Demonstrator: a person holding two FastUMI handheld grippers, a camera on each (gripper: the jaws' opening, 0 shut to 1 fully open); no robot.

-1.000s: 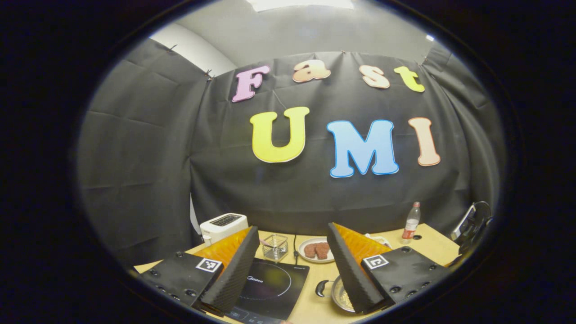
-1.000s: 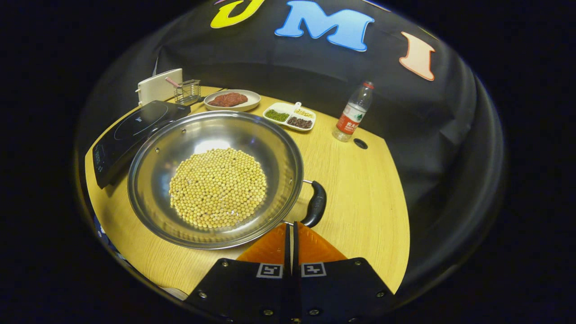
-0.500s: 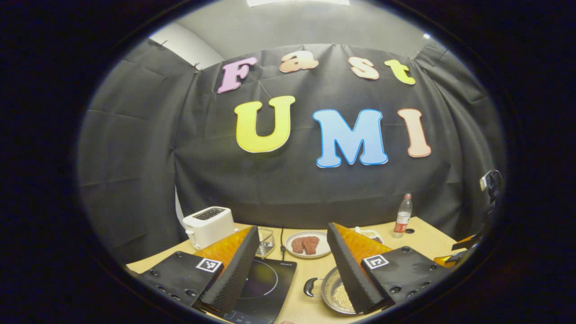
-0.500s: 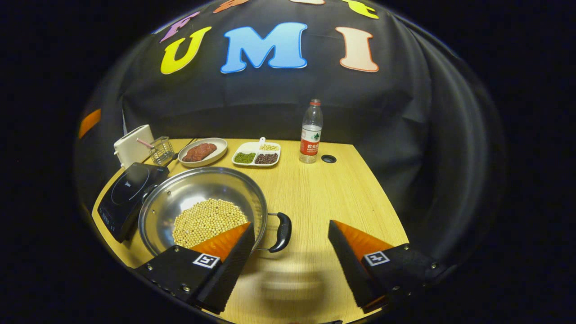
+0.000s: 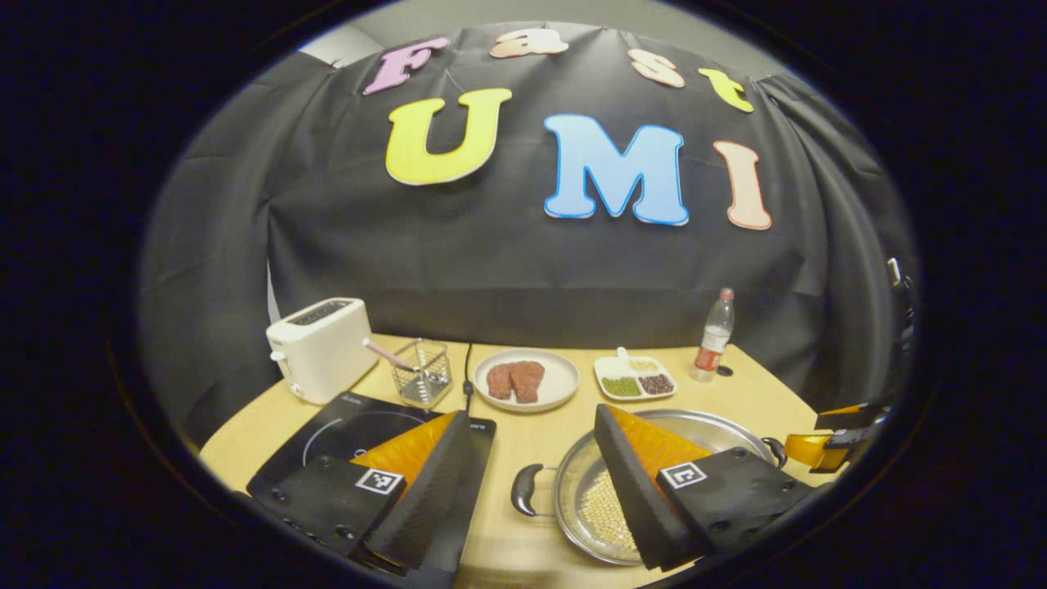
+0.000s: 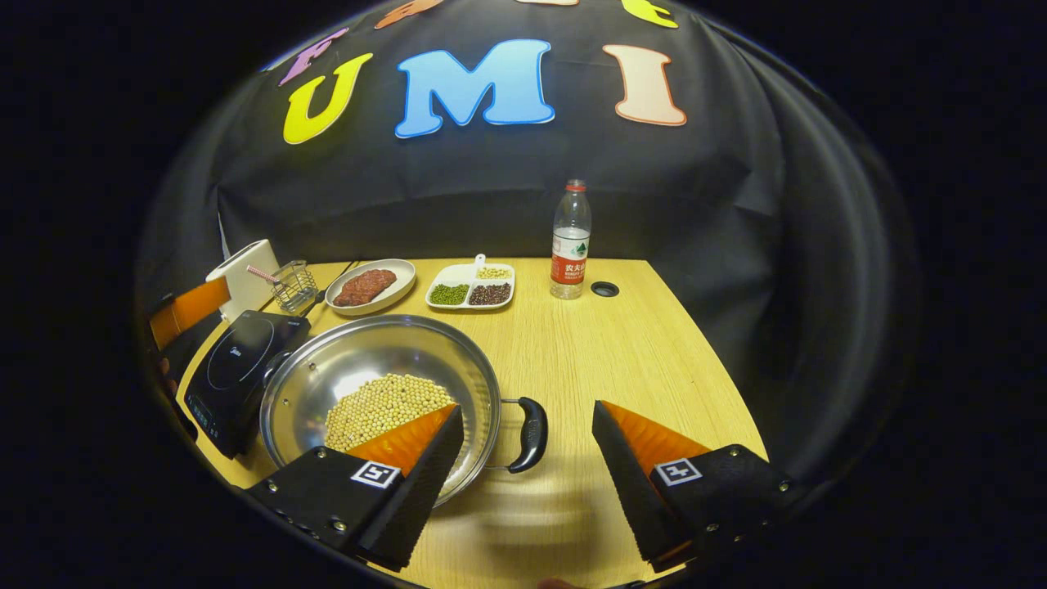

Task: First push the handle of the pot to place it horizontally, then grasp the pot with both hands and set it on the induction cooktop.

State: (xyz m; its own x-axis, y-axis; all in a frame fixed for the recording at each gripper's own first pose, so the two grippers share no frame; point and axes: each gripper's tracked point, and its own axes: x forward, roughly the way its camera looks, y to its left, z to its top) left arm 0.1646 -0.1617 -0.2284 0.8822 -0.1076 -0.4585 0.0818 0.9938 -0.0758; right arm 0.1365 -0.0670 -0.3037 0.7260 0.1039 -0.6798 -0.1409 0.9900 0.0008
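Wooden table (image 6: 638,343), one pot (image 6: 384,360) (soybeans inside), two handles, one cooktop (image 6: 237,368)

No wording is legible; the induction cooktop (image 6: 241,376) bears a logo too small to read; the bottle (image 6: 570,237) label likewise.

Your left gripper (image 5: 532,491) fingers covered part of the pot (image 5: 589,499) and much of the induction cooktop (image 5: 327,429).
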